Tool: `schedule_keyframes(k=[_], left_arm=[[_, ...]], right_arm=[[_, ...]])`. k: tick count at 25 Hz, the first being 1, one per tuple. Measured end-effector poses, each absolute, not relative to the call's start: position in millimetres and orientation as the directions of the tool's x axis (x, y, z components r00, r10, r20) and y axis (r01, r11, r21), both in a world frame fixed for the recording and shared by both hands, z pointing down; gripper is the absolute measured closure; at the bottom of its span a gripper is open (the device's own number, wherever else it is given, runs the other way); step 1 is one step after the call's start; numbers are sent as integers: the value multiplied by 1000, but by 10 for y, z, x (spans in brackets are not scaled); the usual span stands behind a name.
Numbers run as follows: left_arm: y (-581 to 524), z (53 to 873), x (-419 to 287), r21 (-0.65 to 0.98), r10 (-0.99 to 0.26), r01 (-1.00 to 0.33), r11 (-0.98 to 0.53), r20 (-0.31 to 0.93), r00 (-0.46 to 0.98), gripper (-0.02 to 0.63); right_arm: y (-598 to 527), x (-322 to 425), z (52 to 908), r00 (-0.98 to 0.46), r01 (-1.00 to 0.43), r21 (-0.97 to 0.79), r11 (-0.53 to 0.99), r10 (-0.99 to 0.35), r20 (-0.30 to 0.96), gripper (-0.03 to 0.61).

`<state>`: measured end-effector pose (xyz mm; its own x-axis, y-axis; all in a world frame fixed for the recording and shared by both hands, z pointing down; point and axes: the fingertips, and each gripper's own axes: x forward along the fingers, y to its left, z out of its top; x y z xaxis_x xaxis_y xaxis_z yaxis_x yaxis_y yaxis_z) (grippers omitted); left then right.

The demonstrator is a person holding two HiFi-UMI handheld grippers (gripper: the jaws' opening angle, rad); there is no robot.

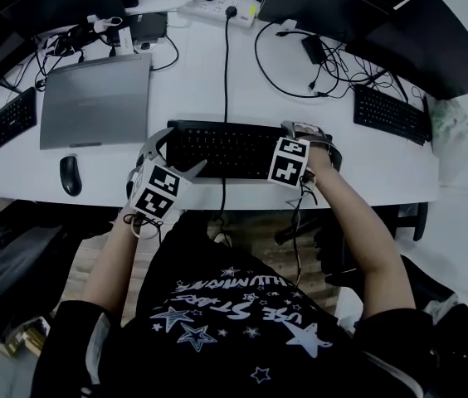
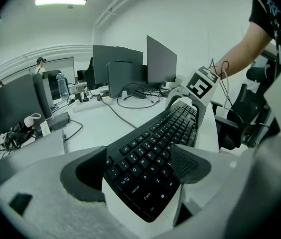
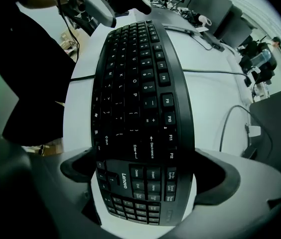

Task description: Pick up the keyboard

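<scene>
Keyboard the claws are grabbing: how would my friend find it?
Find the white desk, then the middle of its near edge. The Lenovo keyboard lies there. Only it has the left claw and right claw on its ends, unlike the far-left keyboard and far-right keyboard.

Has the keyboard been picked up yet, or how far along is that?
Done: both grippers are at the keyboard, the left gripper straddling its left end and the right gripper its number-pad end. In hand: each pair of jaws appears pressed against the keyboard's front and back edges. Left: the lift itself. The keyboard seems to lie at the desk's front edge, and I cannot tell whether it is off the surface.
</scene>
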<state>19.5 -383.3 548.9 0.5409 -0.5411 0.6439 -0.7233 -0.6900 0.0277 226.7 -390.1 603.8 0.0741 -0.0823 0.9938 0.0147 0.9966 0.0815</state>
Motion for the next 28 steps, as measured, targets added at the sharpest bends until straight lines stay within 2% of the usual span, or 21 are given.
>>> schedule_keyframes(k=[5,8,15,21,25,28], left_arm=[[-3920,5234,313,-61,-578,-697,-714,613,538,213],[-3959,5094,424,-122,-553,-633,-765,627,548,214],[-3861,5023,881,-177,-330,-314,-933,768,549,215],[-3625,5248,1124,-12,-40,-62,-998,885,464,214],[-3593,5316,1263,-12,19,74,-997,919,395,215],[-3431,5432,1285,80,113,110,-991,935,337,216]], right_arm=[[-3844,2277,5907,46,17,269,963,-269,962,3],[-3806,2282,5834,16,20,370,929,-371,929,3],[-3682,2304,5691,-39,24,568,823,-567,823,3],[-3612,2308,5636,-86,33,655,755,-651,755,3],[-3571,2289,5574,-119,29,714,700,-706,698,3],[-3526,2304,5542,-134,33,766,642,-757,640,3]])
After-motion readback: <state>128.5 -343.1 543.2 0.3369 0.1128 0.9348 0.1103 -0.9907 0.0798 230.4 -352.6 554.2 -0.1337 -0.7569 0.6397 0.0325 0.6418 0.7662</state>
